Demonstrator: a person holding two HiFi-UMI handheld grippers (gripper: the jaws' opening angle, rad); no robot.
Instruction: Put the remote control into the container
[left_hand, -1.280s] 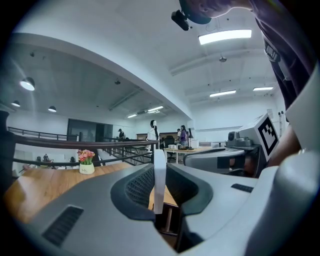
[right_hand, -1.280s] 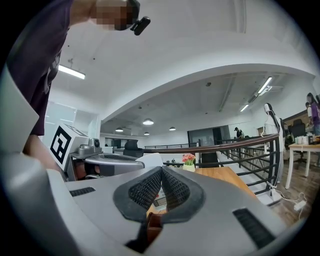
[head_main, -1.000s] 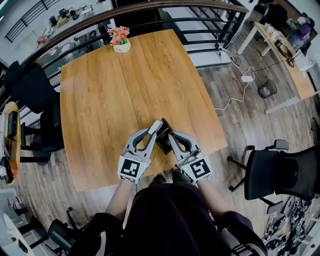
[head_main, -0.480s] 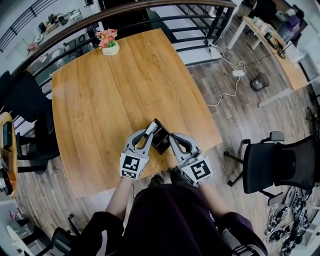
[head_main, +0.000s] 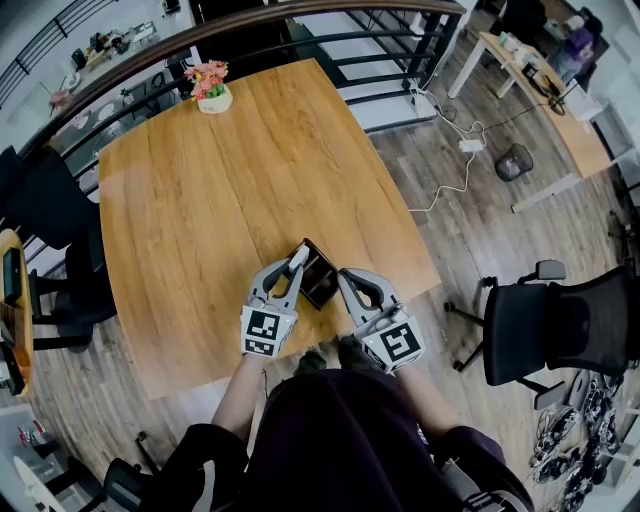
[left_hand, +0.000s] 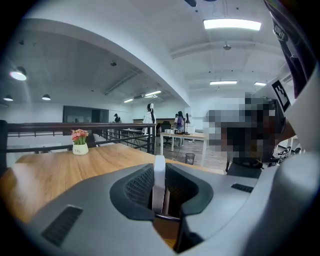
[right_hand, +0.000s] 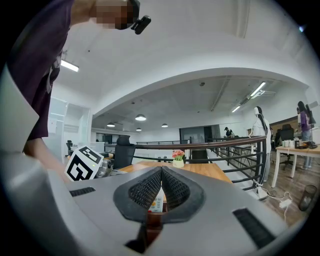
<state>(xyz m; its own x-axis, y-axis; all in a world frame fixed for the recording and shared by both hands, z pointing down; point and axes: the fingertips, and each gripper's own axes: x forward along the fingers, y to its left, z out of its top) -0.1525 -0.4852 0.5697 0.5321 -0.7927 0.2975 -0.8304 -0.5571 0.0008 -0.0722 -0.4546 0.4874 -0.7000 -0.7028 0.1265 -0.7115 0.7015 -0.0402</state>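
Both forearms reach forward over the table's (head_main: 190, 210) near edge, grippers angled inward toward each other. The left gripper (head_main: 296, 262) is clamped on the white remote control (left_hand: 159, 181) — held upright. The right gripper's (head_main: 346, 280) jaws meet at the tips.

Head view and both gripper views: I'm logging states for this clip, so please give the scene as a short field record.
surface: wooden table
left tongs: shut on the white remote control, held edge-on
right tongs: tips together, apparently pinching the container's wall
container: dark, open-topped, near the table's near edge, between the two tongs
remote position: at the container's left rim; whether it is inside cannot be told
other: flower pot at the table's far corner
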